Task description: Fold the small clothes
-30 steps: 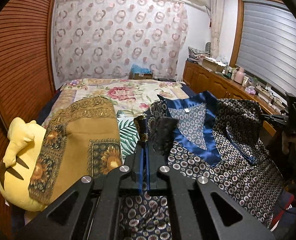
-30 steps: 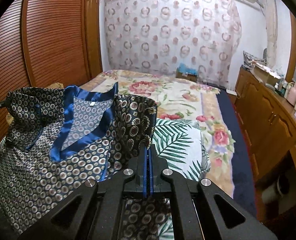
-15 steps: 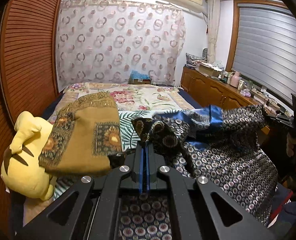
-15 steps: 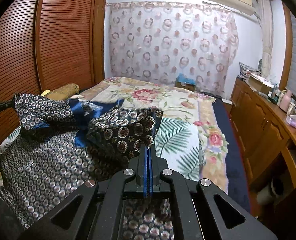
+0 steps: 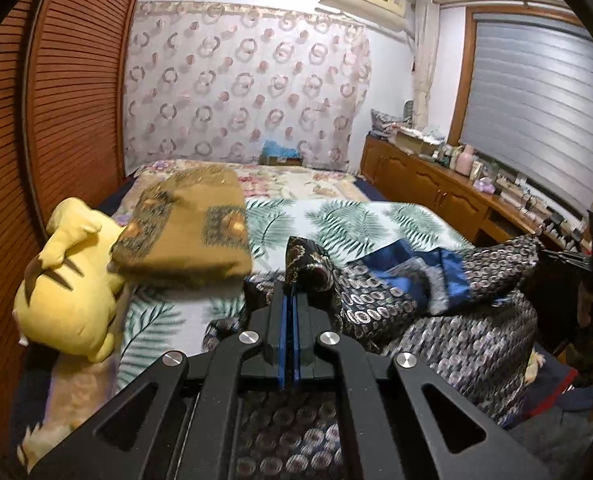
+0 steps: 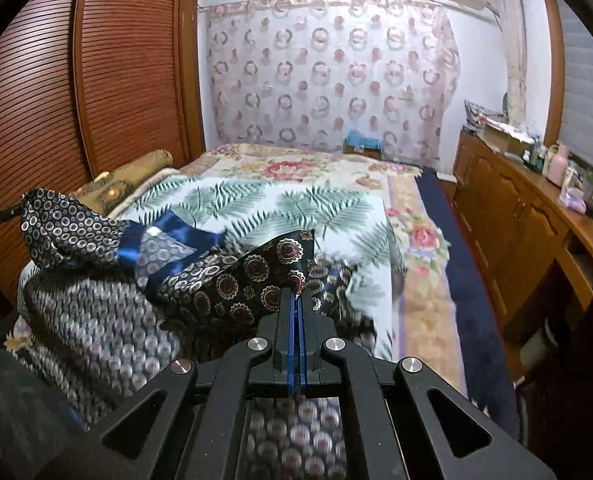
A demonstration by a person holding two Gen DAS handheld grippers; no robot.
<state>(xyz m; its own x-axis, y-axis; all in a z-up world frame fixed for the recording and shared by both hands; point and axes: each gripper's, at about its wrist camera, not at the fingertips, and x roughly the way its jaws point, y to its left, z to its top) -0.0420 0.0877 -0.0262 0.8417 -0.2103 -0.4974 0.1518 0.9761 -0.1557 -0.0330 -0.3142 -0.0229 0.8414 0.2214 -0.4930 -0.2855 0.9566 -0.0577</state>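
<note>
Left claw (image 5: 288, 300) clamped on patterned shirt (image 5: 456, 320), right claw (image 6: 296, 300) likewise pinching its shoulder, yellow plush (image 5: 68, 280) left of left claw, seen only in left view.

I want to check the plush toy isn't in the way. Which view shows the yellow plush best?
The left wrist view: the yellow plush lies whole at the bed's left edge, beside the folded brown blanket. The right wrist view doesn't show it.

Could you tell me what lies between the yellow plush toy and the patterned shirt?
In the left wrist view, a folded brown blanket lies between the plush toy and the shirt, resting against the toy.
</note>
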